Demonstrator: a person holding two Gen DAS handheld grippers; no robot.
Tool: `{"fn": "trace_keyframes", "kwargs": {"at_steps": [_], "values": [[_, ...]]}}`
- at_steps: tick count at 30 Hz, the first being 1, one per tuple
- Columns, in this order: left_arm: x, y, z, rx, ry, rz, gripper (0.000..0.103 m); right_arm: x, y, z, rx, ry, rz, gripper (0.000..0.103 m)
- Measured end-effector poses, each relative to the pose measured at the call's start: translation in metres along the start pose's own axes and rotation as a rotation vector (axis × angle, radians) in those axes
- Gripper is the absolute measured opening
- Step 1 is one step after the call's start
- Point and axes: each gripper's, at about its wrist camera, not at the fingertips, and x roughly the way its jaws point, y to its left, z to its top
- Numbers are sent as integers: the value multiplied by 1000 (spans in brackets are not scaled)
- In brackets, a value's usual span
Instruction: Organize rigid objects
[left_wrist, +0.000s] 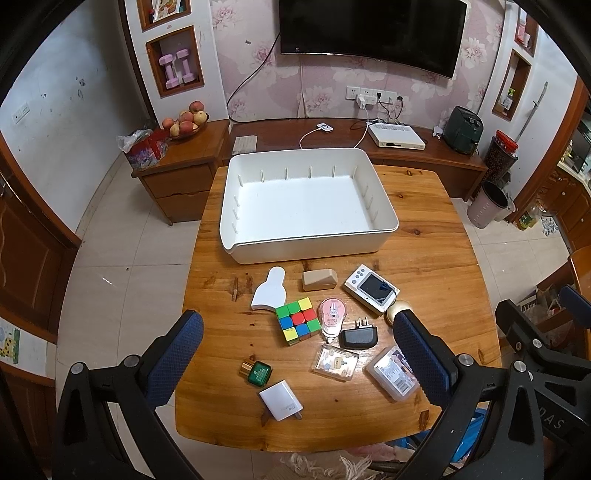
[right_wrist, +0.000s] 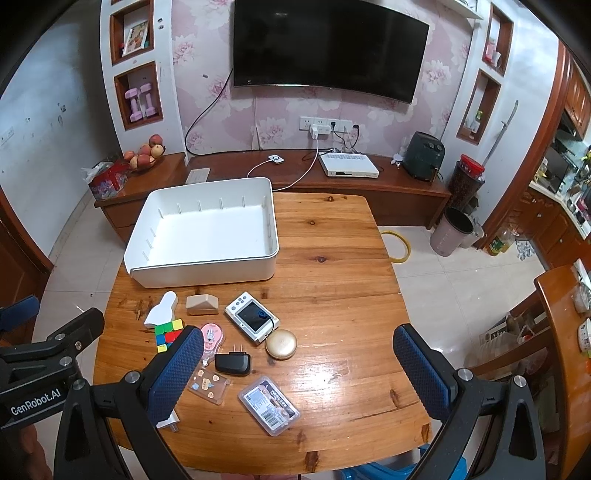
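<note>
Both tongs, left and right, are held open and empty; small objects are spread beneath them, white bin beyond, ready for sorting.

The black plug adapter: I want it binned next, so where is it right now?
The black plug adapter lies on the wooden table, near the front, just below the pink tape dispenser and above the clear card case; in the right wrist view it sits left of centre.

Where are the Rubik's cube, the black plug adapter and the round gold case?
Rubik's cube (left_wrist: 297, 321), left wrist view, its red centre tile.
Black plug adapter (right_wrist: 232, 363), right wrist view, middle of its body.
Round gold case (right_wrist: 281, 344), right wrist view, centre of its lid.
</note>
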Motion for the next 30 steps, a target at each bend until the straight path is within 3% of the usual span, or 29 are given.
{"fn": "trace_keyframes", "kwargs": {"at_steps": [30], "values": [[-4, 2, 18, -2, -15, 3, 102, -4, -5, 13, 2, -16, 5, 103]]}}
